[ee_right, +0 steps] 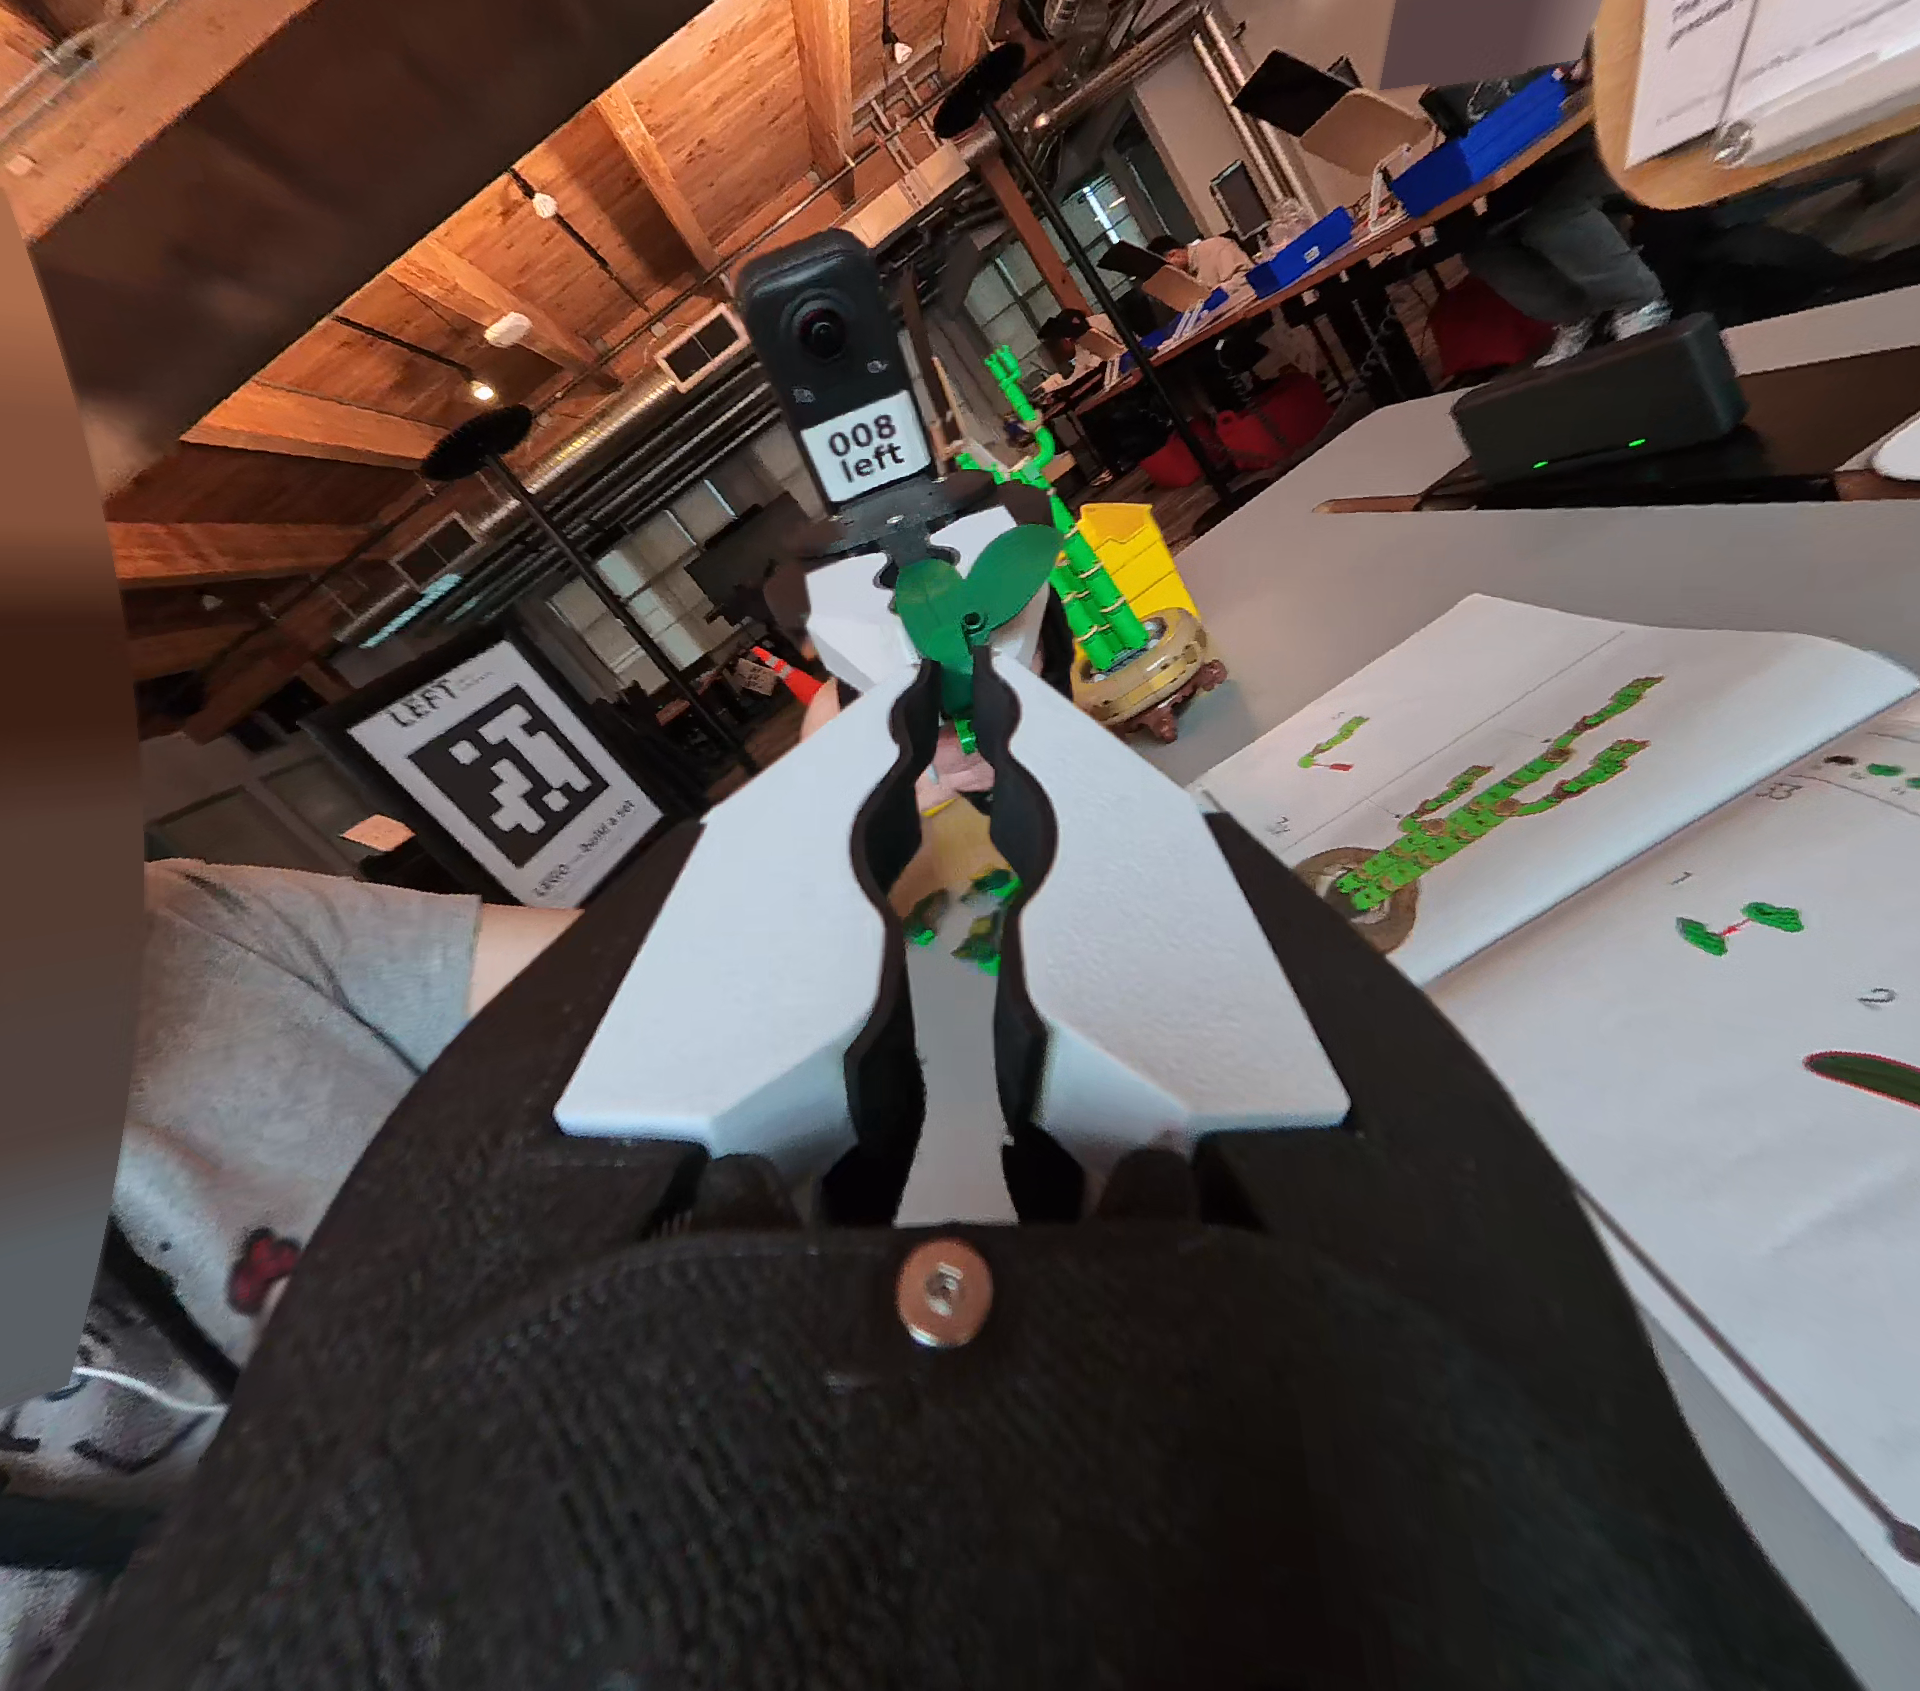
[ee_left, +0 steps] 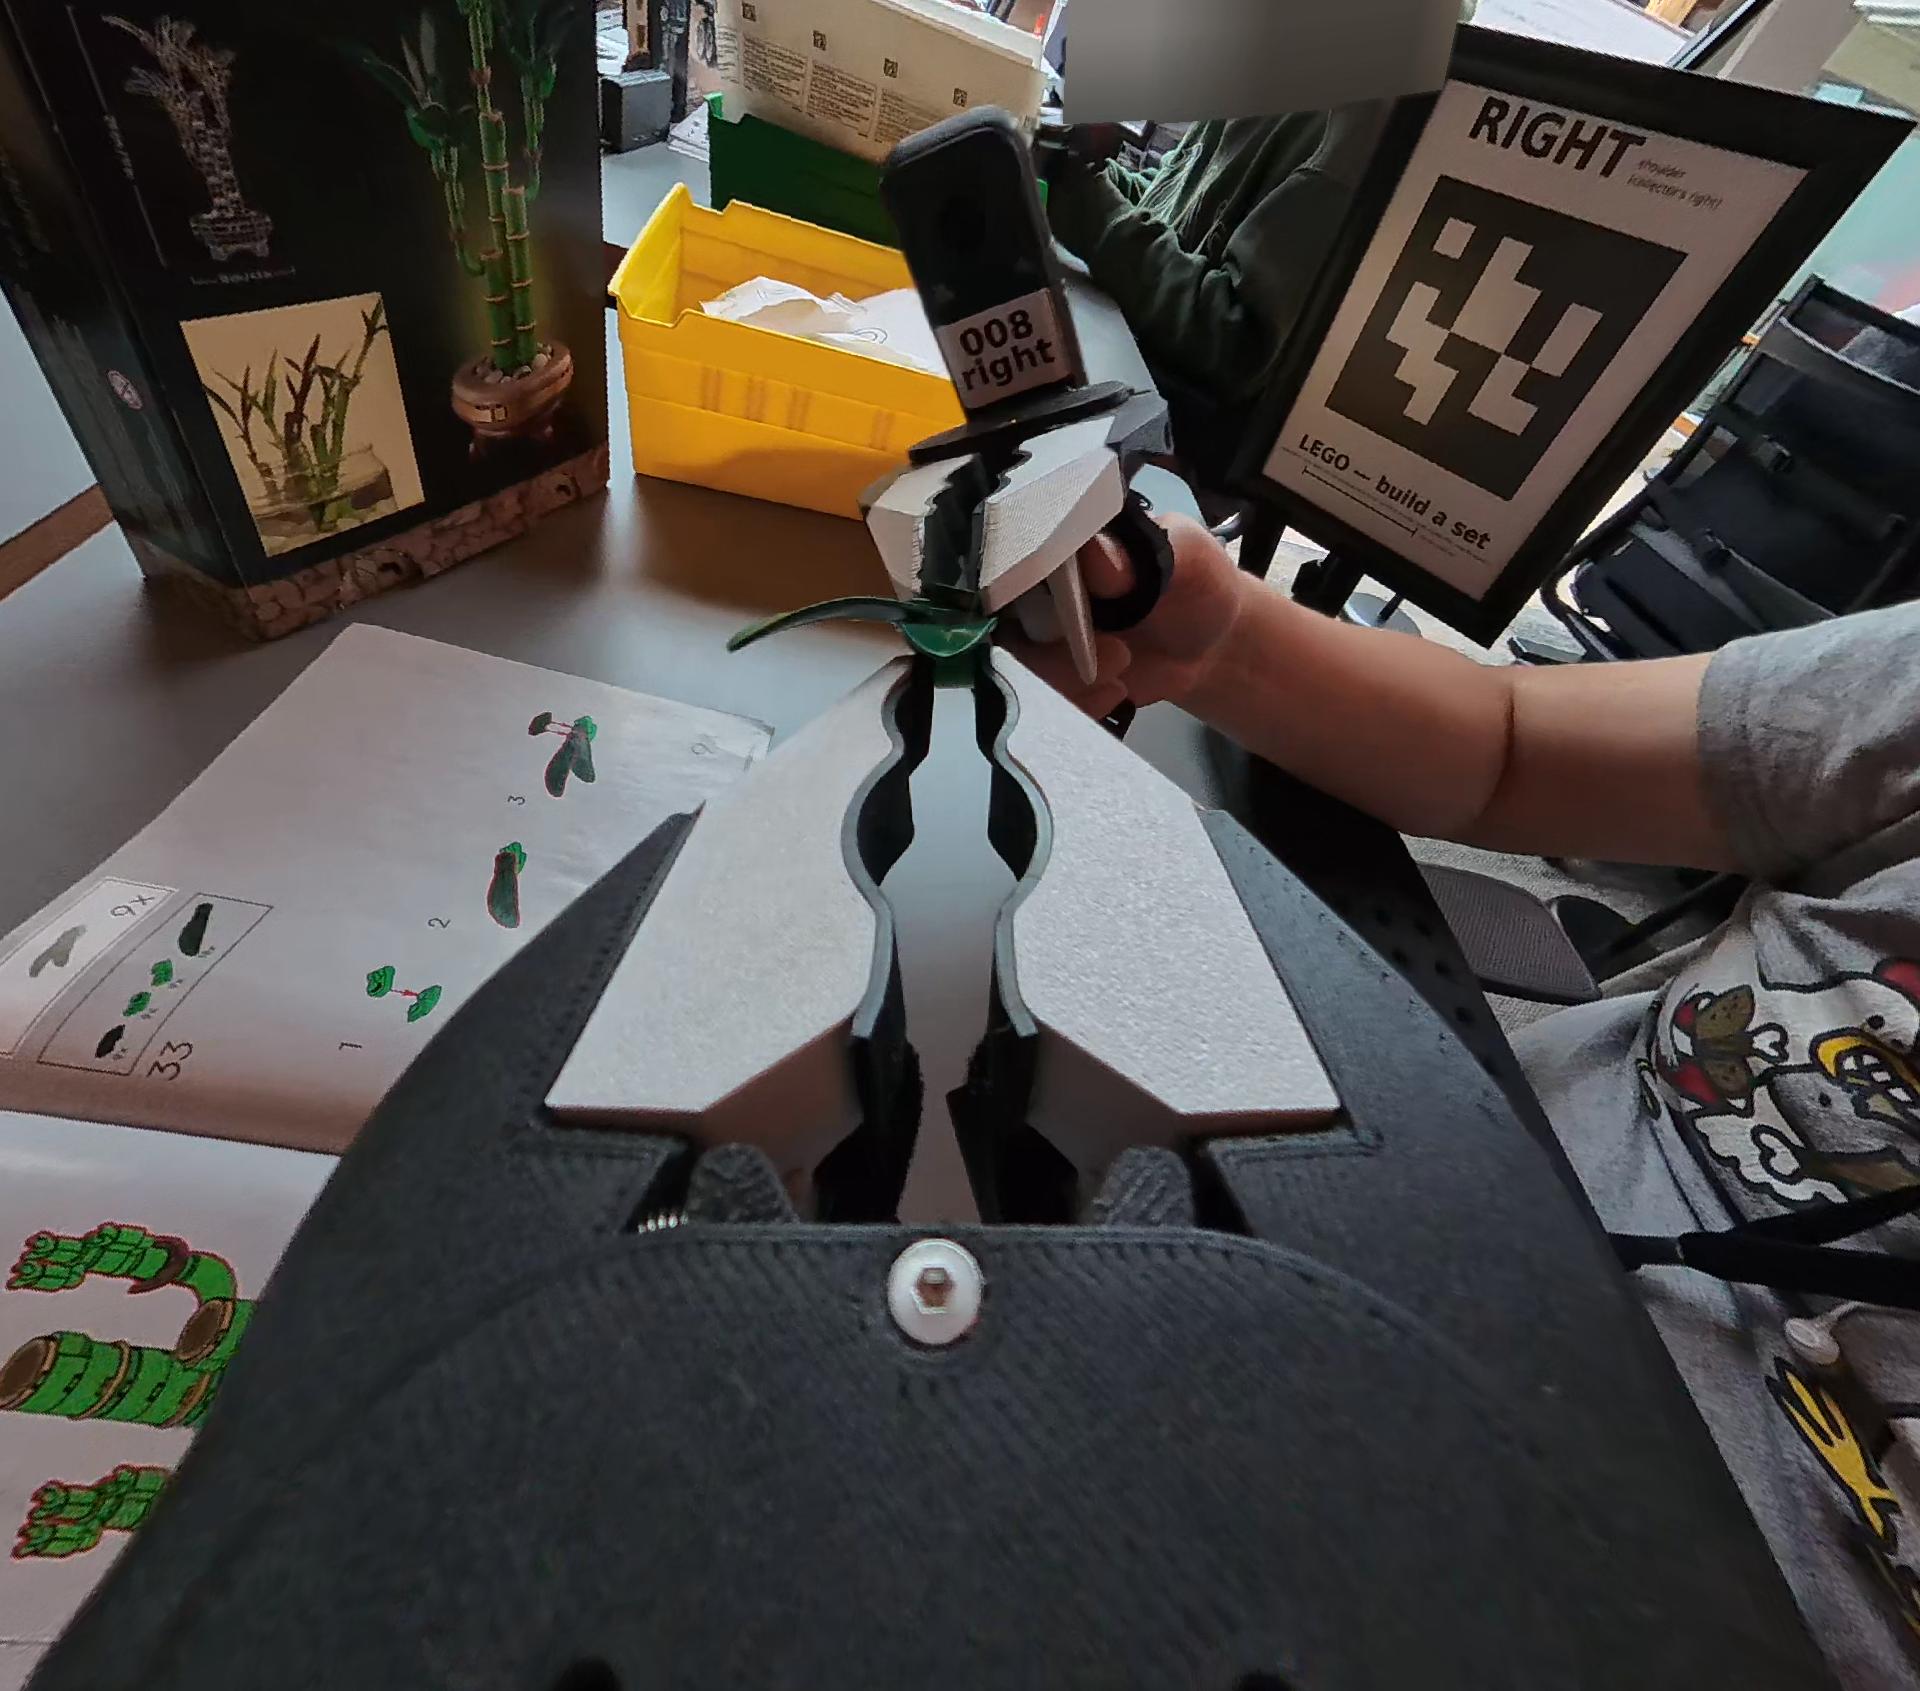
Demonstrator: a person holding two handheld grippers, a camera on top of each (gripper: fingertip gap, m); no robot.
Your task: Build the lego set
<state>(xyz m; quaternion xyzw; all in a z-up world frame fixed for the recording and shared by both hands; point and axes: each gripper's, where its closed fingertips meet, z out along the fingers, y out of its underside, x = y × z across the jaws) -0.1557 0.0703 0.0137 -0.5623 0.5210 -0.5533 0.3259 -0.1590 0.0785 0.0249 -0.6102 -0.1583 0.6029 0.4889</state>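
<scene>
The table (ee_left: 665,561) spreads ahead of and below my two tools, dark where bare, with open surface between the booklet and the bins. Far ahead on my left gripper's left stands the tall set box (ee_left: 301,187), upright, its base edge near the booklet's far corner. The open instruction booklet (ee_left: 395,831) lies flat below and left of that tool; in the right wrist view it lies to the right (ee_right: 1662,966), its near edge running past my gripper. Beyond the tips is a yellow bin (ee_left: 769,405), apart from the box. In the right wrist view the built bamboo stalks in their pot (ee_right: 1101,602) stand ahead, just right of the tips.

My right gripper (ee_right: 961,706) is closed on a green stem-and-leaf piece (ee_right: 951,602). My left gripper (ee_left: 948,665) meets it tip to tip in the air above the table, pinching narrowly on the small leaf assembly (ee_left: 940,639), one dark leaf (ee_left: 805,618) sticking out leftward.
</scene>
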